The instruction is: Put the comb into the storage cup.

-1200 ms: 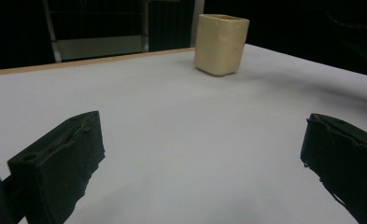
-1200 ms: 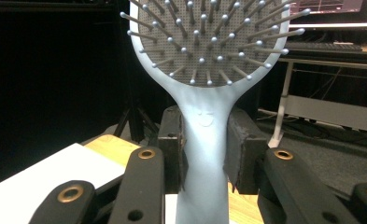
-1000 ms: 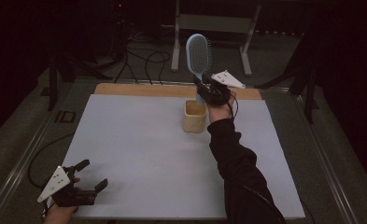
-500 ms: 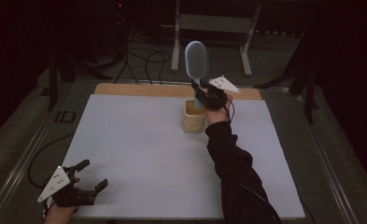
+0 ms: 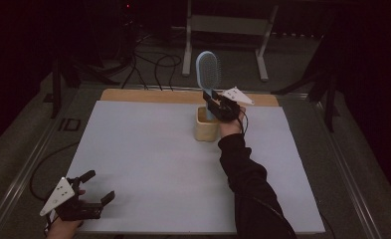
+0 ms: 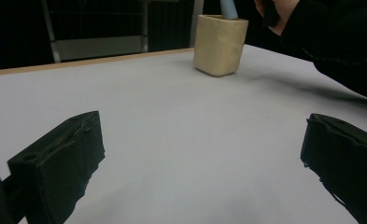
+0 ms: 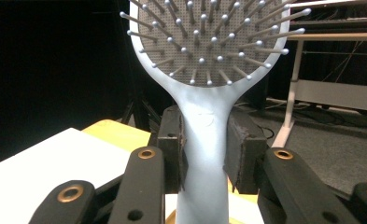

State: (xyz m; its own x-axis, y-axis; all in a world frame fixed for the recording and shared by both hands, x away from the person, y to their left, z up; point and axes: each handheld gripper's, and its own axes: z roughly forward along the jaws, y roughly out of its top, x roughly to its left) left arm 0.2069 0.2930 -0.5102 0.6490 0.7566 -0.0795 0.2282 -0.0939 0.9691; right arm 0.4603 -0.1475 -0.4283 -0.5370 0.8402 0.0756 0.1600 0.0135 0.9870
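The right gripper (image 5: 217, 105) holds a pale blue plastic paddle hairbrush with metal pins (image 5: 209, 69) upright at the far side of the table. In the right gripper view its two black jaws are pinching the brush handle (image 7: 204, 154) from both sides, just below where the handle widens into the head. The handle's lower end reaches into a cream-coloured square-sided holder cup (image 5: 206, 124), which stands on the white table sheet (image 5: 148, 164) near the wooden strip at the far edge (image 5: 133, 95). From the left gripper view the blue handle (image 6: 229, 8) is seen entering the cup (image 6: 220, 43) at its mouth. How deep it sits cannot be told.

The left gripper (image 5: 89, 199) rests low at the near left corner of the sheet, well apart from the cup, its jaws spread wide with nothing between them.

Judgement: the step in hand appears to be standing the brush in the cup. To do it well, the handle should go straight down until it bottoms, kept clear of the cup wall, since a sideways push could tip the light holder. The jaws should part only once the brush leans settled against the rim, because the heavy head sits high and may topple the cup. The right gripper should then lift away vertically, without catching the pins.
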